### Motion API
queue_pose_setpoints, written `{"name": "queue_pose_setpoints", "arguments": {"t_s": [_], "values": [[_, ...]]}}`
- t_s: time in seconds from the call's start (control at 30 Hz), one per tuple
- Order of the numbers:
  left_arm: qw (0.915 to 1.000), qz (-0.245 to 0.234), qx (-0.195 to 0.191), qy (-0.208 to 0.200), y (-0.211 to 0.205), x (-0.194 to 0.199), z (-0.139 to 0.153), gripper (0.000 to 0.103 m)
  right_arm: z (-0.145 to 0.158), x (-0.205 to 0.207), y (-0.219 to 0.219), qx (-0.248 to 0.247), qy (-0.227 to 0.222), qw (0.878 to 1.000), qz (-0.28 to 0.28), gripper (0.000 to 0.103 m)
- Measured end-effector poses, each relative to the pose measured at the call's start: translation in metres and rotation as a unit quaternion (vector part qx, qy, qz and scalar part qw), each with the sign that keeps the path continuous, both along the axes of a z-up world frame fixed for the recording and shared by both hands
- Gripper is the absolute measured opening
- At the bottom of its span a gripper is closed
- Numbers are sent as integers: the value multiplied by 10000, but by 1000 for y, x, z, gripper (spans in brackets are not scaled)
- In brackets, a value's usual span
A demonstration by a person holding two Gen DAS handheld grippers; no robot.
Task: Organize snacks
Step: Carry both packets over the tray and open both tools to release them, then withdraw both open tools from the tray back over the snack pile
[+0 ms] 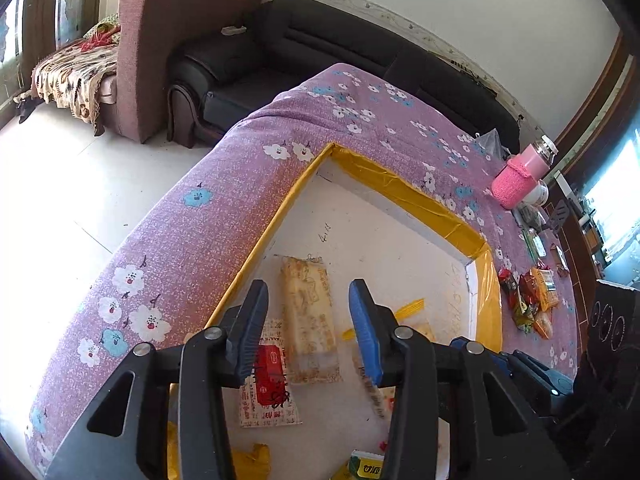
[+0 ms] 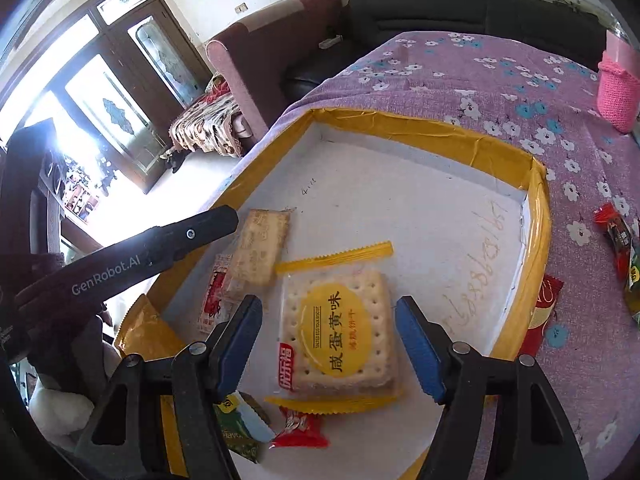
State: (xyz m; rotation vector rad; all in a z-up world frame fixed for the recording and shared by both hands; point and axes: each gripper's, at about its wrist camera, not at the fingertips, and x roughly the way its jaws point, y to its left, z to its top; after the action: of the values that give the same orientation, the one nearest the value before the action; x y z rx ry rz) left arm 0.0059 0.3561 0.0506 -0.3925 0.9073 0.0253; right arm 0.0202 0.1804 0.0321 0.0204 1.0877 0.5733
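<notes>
While both grippers hover over the yellow-taped tray (image 2: 536,216), neither holds anything: left gripper (image 1: 308,320) jaws spread, empty, above the long cracker pack (image 1: 310,320); right gripper (image 2: 328,340) jaws spread, empty, either side of the salted egg yolk biscuit pack (image 2: 340,328), not touching it as far as the view shows

Tray sits on the purple floral tablecloth (image 1: 168,240), near the table's corner

Already inside the tray:
- long cracker pack, lying flat toward the left wall
- red-and-white sachet (image 1: 270,384), partly under the cracker pack's edge
- salted egg yolk biscuit pack, flat, about mid-tray
- small red candy wrapper (image 2: 300,432) and green packet (image 2: 240,428), near edge, just beside each other
- orange-yellow pack (image 2: 148,328), lying across the tray's left rim rather than fully in

Left outside, on the cloth:
- pile of red, orange and green snacks (image 1: 532,300) beyond the tray's right wall, well apart from both grippers
- red packet (image 2: 542,312) touching the tray's right wall from outside

Pink knitted-sleeve bottle (image 1: 520,176) stands farther back, not a snack

Judgement: roughly halfway. Several items binned, a comparable heap waiting. Likely next: reach for the outside pile
</notes>
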Motion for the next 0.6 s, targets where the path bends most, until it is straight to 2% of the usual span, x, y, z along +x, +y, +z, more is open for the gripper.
{"name": "queue_pose_setpoints", "arguments": {"t_s": [0.1,0.2,0.37,0.47,0.6], "values": [[9999,-3,-5,-102,-2,-8,9,40,7,-3,-4,78,-42,10000,-41,71],[9996,0,149,-256,-10,-22,23,43,20,-13,-11,168,-193,9996,-81,71],[9965,145,601,-554,-36,-55,49,63,42,-35,-35,371,-474,9980,-203,71],[9957,96,564,-728,-55,-75,57,72,50,-51,-57,407,-631,9967,-293,71],[9950,-5,460,-892,-83,-100,62,72,55,-73,-94,368,-835,9943,-551,71]]}}
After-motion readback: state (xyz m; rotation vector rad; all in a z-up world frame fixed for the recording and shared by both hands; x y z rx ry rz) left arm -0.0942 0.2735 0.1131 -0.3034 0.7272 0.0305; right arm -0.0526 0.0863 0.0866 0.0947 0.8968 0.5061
